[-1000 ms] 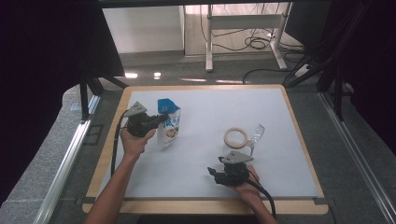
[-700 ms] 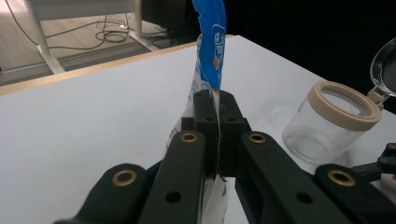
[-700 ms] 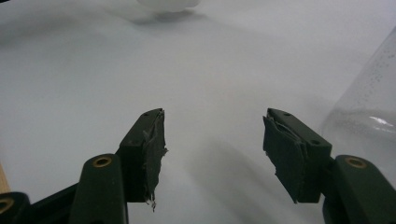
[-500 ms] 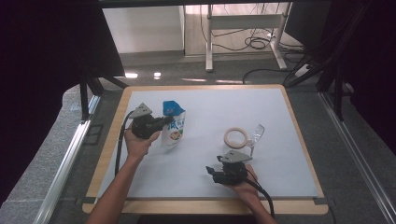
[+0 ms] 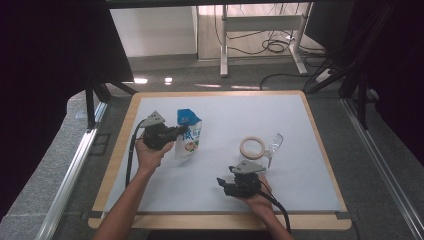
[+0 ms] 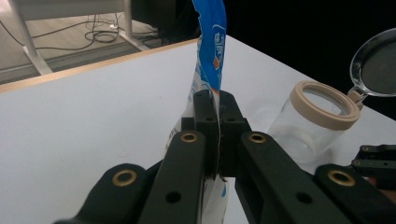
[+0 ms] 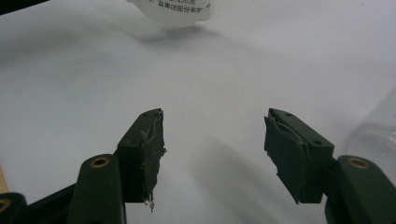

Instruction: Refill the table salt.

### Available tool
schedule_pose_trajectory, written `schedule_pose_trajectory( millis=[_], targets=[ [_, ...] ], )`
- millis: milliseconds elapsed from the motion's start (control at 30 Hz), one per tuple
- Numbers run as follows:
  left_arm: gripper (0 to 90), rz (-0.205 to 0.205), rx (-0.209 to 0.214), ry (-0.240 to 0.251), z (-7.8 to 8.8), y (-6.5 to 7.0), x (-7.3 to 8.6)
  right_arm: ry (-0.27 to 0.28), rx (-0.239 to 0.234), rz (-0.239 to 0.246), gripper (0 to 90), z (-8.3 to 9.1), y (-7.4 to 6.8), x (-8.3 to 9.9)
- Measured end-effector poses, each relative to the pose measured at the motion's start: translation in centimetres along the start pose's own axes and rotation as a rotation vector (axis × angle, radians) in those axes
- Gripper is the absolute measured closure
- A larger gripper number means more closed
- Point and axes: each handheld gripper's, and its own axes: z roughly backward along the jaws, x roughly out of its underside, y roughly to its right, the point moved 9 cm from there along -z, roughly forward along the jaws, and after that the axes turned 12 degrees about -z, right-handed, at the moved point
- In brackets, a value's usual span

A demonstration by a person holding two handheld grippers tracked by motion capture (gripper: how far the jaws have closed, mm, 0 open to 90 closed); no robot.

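A: Why's the left gripper (image 6: 217,122) clamped on the pouch (image 5: 188,136)?
B: Keeps it upright, left of the jar (image 5: 253,148), ready to pour.
A: Right gripper (image 7: 214,156)?
B: Jaws apart, nothing between them, near the jar, likely to steady it.

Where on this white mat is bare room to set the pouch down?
Bare: the far strip behind the blue-and-white pouch and clear glass jar, the right edge, and the middle between them. Crowded: around the left claw and the right claw near the jar.
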Motion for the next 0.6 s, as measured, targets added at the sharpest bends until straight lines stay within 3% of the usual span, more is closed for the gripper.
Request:
schedule_pose_trajectory(
  millis=[600],
  targets=[
    [89.9,-0.016,0.031,0.006,-0.3,1.6,-0.8,0.023,-0.004,-0.007,38.0,-1.1,-0.5,-1.4]
  ],
)
